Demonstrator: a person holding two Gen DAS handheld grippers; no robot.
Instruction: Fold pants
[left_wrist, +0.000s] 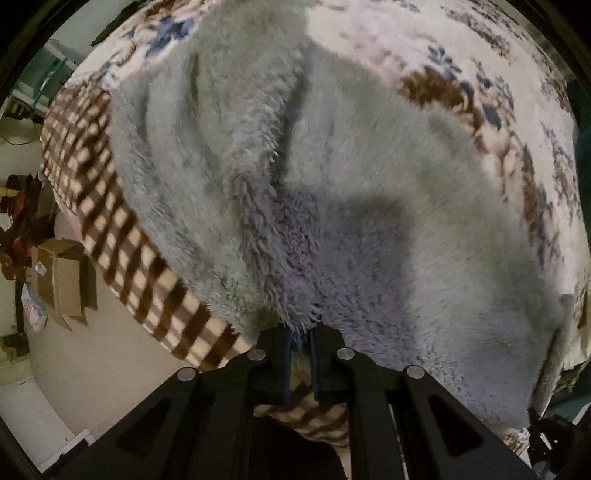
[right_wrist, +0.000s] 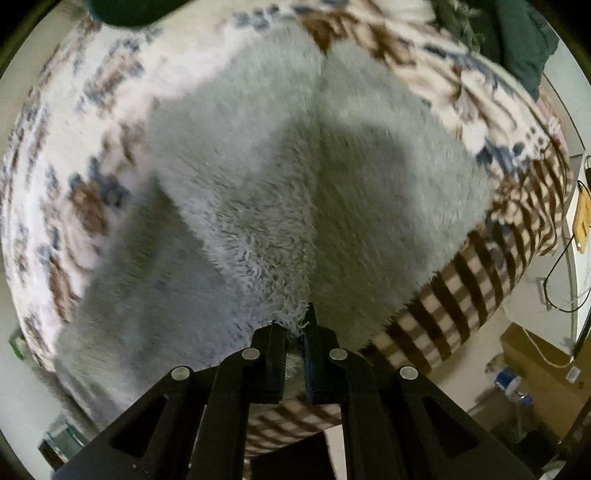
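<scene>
Right now the pants (left_wrist: 332, 184), a shaggy pale grey-blue fleece pair, lie spread across a blanket (left_wrist: 480, 74) with a blue-and-brown flower print and a brown checked border. The left gripper (left_wrist: 300, 334) has its jaws clenched on the near edge of the pants, with fleece bunched between the blue pads right at the blanket's border. A raised ridge of fabric runs away from that grip up the middle of the left wrist view, and a dark shadow falls on the cloth just right of it. The right gripper (right_wrist: 295, 330) likewise pinches the near edge of the pants (right_wrist: 277, 177), a tuft of pile caught between its fingers, and a crease runs from there toward the far side. In the left view a cardboard box (left_wrist: 61, 277) stands on the floor beside the bed; in the right view another box (right_wrist: 535, 373) and a black cable (right_wrist: 557, 266) show at the far right.
</scene>
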